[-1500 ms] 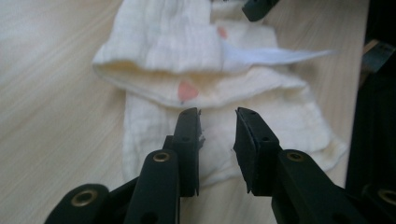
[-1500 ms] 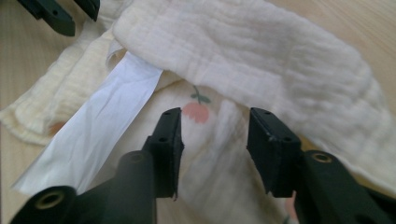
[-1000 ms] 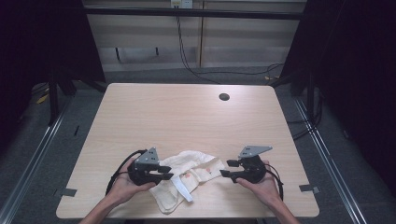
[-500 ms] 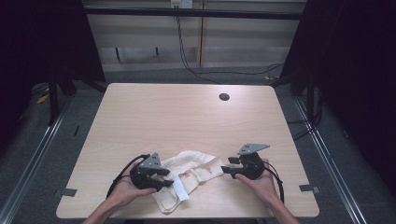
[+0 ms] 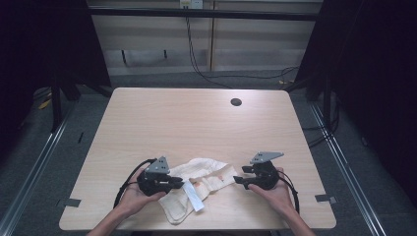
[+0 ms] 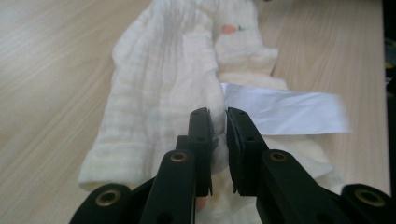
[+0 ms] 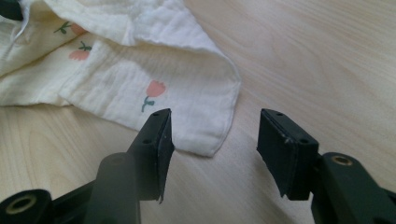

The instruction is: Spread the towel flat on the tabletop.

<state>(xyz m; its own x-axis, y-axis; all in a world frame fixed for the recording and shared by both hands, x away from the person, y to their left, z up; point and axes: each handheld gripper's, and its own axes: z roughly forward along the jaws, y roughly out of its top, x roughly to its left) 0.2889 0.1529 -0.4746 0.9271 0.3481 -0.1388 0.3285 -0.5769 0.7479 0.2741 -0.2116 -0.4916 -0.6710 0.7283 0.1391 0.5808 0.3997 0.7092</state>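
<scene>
A crumpled cream cloth (image 5: 206,177) with small tulip prints lies near the table's front edge, and a white label strip (image 5: 194,200) sticks out of it. My left gripper (image 5: 182,186) is at its left end. In the left gripper view the jaws (image 6: 219,128) have just been closing and pinch a fold of the cloth (image 6: 159,84), with the label (image 6: 289,114) just beyond. My right gripper (image 5: 237,179) sits at the cloth's right end. Its jaws (image 7: 212,140) have just been opening and stand wide. A corner of the cloth (image 7: 154,70) lies between the tips, unpressed.
The light wooden table (image 5: 196,128) has a round cable hole (image 5: 236,102) at the back right. The front edge runs just below both hands. Dark floor, rails and cables surround the table.
The left jaws opened a little and then closed on the cloth fold. Both hands have stayed almost in place.
</scene>
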